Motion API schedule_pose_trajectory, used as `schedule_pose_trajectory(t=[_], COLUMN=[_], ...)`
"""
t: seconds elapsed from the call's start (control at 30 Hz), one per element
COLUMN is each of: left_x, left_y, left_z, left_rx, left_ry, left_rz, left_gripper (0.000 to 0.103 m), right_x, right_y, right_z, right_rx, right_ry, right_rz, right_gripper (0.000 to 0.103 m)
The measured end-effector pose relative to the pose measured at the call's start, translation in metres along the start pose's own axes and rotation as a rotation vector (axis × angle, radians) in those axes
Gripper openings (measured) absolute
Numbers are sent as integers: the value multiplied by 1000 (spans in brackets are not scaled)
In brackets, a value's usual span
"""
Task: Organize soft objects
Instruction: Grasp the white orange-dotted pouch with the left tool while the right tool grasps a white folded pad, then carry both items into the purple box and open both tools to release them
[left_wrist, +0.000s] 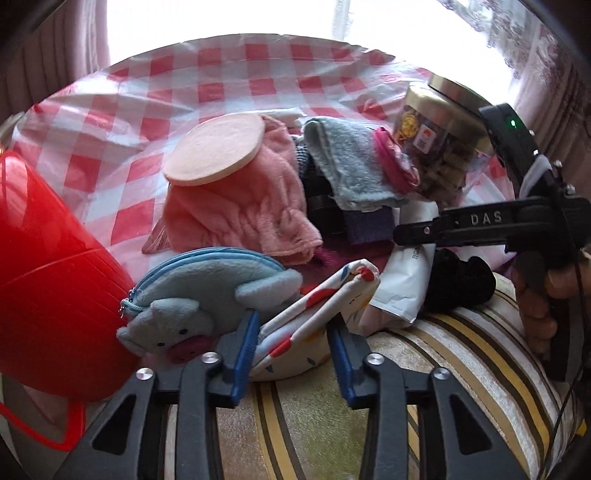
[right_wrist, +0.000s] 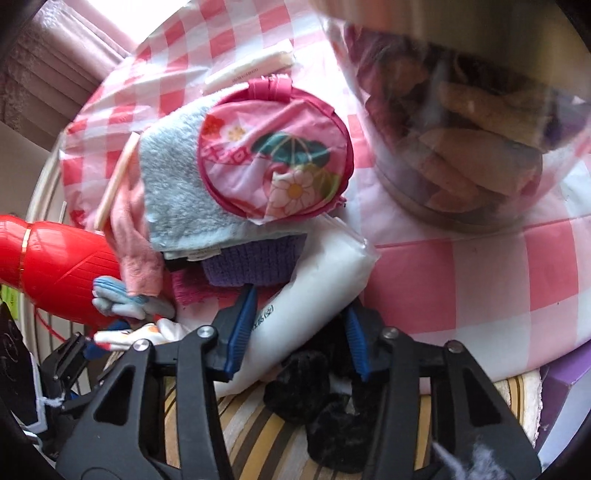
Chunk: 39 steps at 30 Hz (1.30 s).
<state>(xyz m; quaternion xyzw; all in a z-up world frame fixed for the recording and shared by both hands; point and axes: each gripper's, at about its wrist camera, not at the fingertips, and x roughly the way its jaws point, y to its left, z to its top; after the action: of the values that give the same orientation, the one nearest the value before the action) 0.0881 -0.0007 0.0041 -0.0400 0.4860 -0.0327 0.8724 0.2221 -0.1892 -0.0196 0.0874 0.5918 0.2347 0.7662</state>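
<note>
A heap of soft things lies on the checked cloth. In the left wrist view my left gripper (left_wrist: 291, 325) is open around a white patterned pouch (left_wrist: 314, 314), with a blue plush elephant purse (left_wrist: 207, 295) just left of it. A pink towel (left_wrist: 251, 206) under a round pink pad (left_wrist: 216, 149) and a grey-blue towel (left_wrist: 347, 162) lie behind. In the right wrist view my right gripper (right_wrist: 301, 317) is open around a white plastic pack (right_wrist: 314, 291), above a black fuzzy scrunchie (right_wrist: 321, 402). A round pink flowered pouch (right_wrist: 273, 166) lies on the grey-blue towel (right_wrist: 173, 199).
A red plastic bucket (left_wrist: 48, 280) stands at the left, also in the right wrist view (right_wrist: 59, 266). A clear jar of snacks (left_wrist: 436, 144) stands at the right, close over the right gripper (right_wrist: 476, 147). A striped cushion (left_wrist: 461, 362) lies below both grippers.
</note>
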Motion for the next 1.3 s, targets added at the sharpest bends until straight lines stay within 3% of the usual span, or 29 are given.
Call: schedule_pose_trajectory(t=[0.23, 0.47, 0.8, 1.0, 1.07, 1.2, 1.3], left_x=[-22, -52, -92, -96, -91, -70, -45], left_y=[-15, -13, -46, -93, -111, -155, -196], left_z=[-2, -8, 3, 18, 22, 32, 38], left_rx=[48, -18, -26, 2, 4, -12, -24], left_ry=[-63, -129, -213, -213, -197, -116, -13], left_rz=[33, 0, -81, -231, -291, -462, -585], left_gripper=[28, 27, 27, 27, 27, 27, 27], right_x=[-26, -57, -145, -208, -227, -237, -232], right_y=[-11, -16, -56, -114, -143, -192, -229], right_z=[-9, -23, -51, -78, -91, -110, -125], right_rx=[42, 59, 83, 78, 78, 78, 57], right_ry=[-76, -118, -228, -293, -287, -217, -140], right_rz=[86, 163, 216, 35, -74, -225, -376], right_gripper=[41, 32, 31, 31, 31, 31, 31])
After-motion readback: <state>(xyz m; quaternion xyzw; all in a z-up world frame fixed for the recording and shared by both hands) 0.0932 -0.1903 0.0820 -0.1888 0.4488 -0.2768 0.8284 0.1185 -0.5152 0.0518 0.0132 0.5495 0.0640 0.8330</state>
